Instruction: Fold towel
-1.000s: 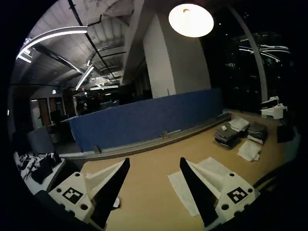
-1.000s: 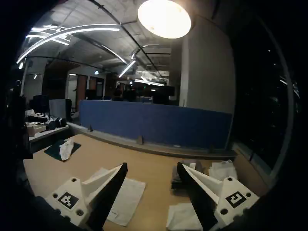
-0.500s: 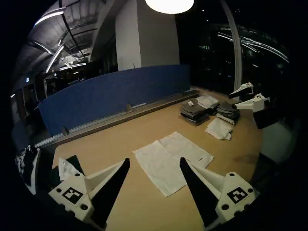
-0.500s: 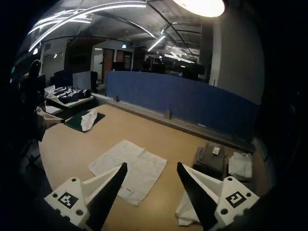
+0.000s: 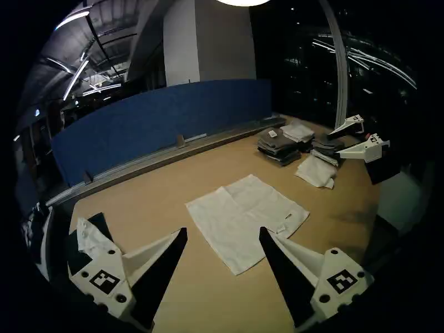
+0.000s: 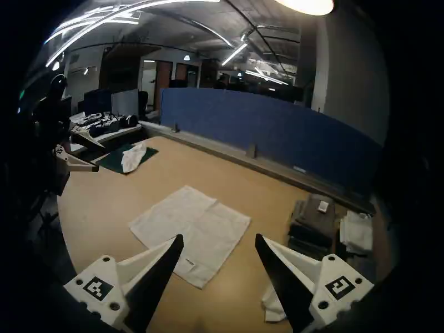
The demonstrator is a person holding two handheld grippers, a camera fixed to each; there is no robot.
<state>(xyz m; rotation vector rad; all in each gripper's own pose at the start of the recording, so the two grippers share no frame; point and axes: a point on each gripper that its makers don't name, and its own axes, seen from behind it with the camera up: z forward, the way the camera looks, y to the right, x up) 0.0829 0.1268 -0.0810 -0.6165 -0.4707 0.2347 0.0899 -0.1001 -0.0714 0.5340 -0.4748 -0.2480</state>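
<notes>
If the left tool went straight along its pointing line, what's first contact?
Probably the white towel, spread flat on the table right ahead of the open left tool. Depth is unclear, so take that as a guess.

The left gripper view rides the left gripper (image 5: 222,230), held above the near edge of the wooden table (image 5: 166,183), and tilts down and forward toward the blue partition (image 5: 155,122). The right gripper view rides the right gripper (image 6: 218,237) at a similar height and faces the same partition from farther along that edge. Both share the flat white towel (image 5: 244,213) lying just beyond the fingertips, the stack of folded towels (image 5: 277,147) and the tabletop, and each catches the other gripper at its outer edge.
</notes>
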